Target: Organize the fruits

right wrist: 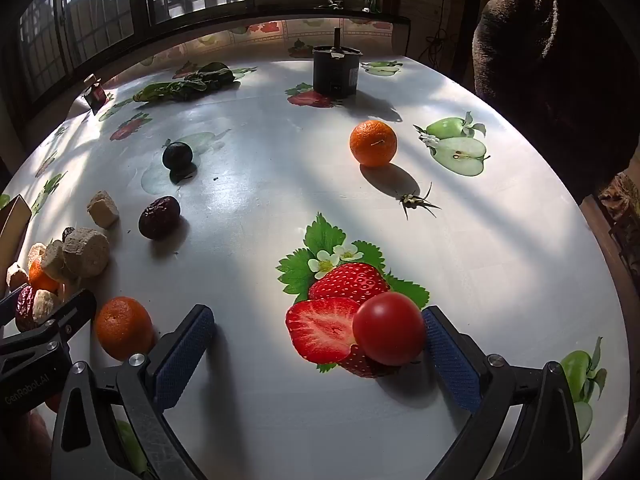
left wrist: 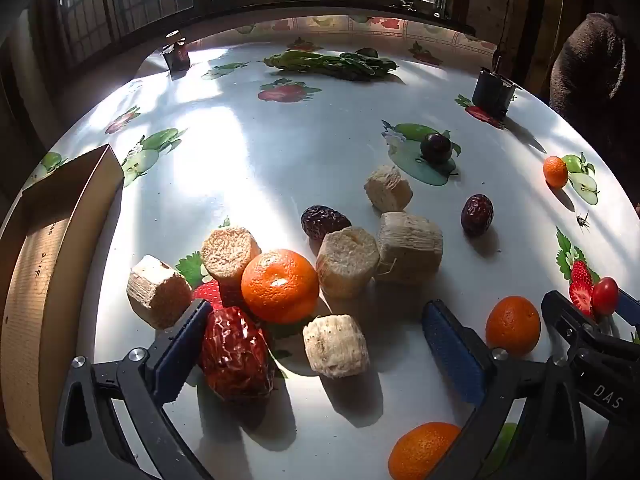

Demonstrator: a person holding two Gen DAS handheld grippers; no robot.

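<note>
My left gripper (left wrist: 320, 344) is open over a cluster of fruit. A red date (left wrist: 236, 354) touches its left finger (left wrist: 182, 350), and a pale sugarcane chunk (left wrist: 336, 346) lies between the jaws. An orange mandarin (left wrist: 280, 286) sits just ahead among several more cane chunks. Two dark dates (left wrist: 325, 221) (left wrist: 477, 214) and a dark plum (left wrist: 436, 147) lie farther off. My right gripper (right wrist: 320, 344) is open around a red cherry tomato (right wrist: 389, 328), which rests against its right finger (right wrist: 450, 358). Mandarins lie at the left (right wrist: 124, 328) and ahead (right wrist: 373, 143).
A cardboard box (left wrist: 44, 264) stands at the table's left edge. Leafy greens (left wrist: 336, 63), a small jar (left wrist: 176, 54) and a black container (right wrist: 335, 70) stand at the back. A green calyx scrap (right wrist: 416, 201) lies on the fruit-printed tablecloth. A dark plush object (right wrist: 552, 48) sits at the right.
</note>
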